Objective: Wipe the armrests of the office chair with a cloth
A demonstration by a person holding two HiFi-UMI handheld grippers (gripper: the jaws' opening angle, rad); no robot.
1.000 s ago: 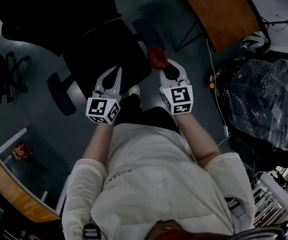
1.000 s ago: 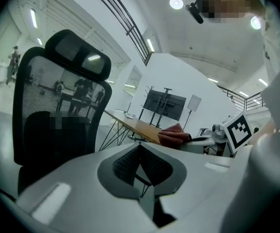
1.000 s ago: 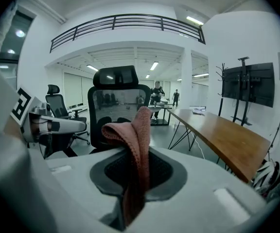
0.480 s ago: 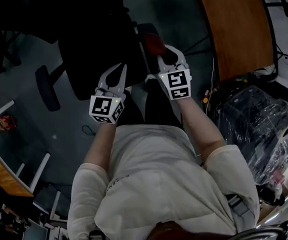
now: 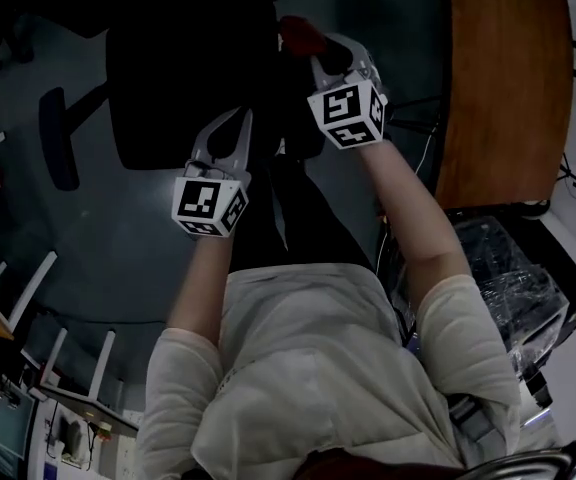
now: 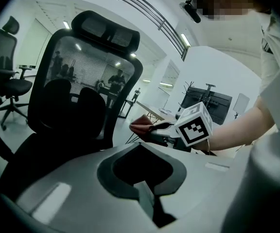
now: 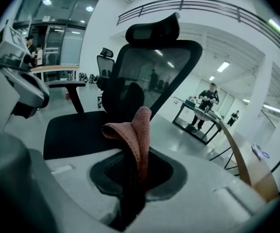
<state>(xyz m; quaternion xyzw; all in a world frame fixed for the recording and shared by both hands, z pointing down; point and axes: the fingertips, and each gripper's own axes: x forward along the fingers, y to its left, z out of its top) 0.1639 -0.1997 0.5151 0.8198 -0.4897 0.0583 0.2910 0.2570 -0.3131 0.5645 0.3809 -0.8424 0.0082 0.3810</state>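
The pink cloth (image 7: pixel 132 130) is pinched between the closed jaws of the right gripper (image 5: pixel 320 53). Its folded end stands free past the tips, I think to give a soft part for rubbing. It hangs just beside the office chair (image 7: pixel 145 72), at the side on the person's right. I cannot tell if it touches an armrest there. The other armrest (image 5: pixel 56 138) is on the chair's far side. The left gripper (image 5: pixel 242 123), closed on nothing, hovers near the seat and seems idle.
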